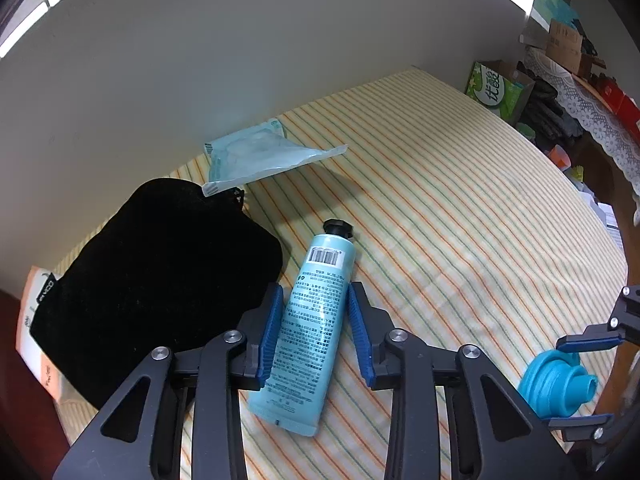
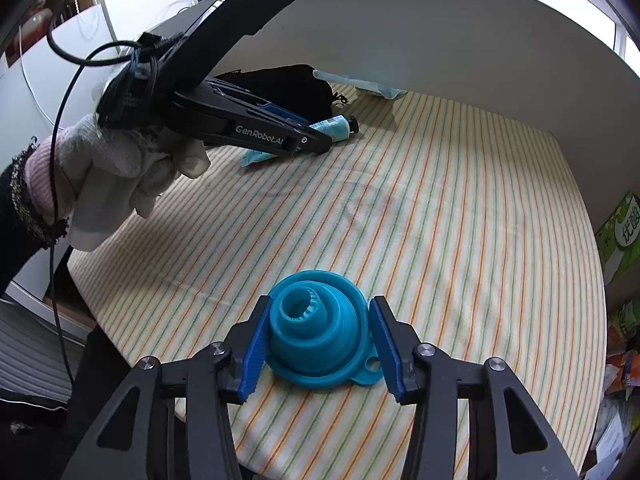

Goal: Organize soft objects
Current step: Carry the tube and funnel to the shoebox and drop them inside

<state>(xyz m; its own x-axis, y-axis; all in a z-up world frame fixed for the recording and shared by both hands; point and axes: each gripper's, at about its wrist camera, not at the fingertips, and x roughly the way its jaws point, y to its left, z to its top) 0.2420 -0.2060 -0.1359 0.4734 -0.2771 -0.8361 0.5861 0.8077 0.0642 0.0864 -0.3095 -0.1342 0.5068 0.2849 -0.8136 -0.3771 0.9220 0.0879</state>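
A green carton (image 1: 498, 88) stands beyond the striped tablecloth (image 1: 460, 208).

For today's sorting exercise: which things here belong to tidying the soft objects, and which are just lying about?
Belong to the job:
light blue tube
blue silicone funnel
black cloth pouch
clear plastic packet

Lying about:
green carton
cardboard boxes

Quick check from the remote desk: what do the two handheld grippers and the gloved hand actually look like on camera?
Both the left gripper and right gripper have black cut-out linkage arms, silver pivot bolts and ribbed blue finger pads. White "GenRobot.AI" lettering marks the left one's side, with a black cable trailing. The left hand wears a white knit glove with pink cuff.
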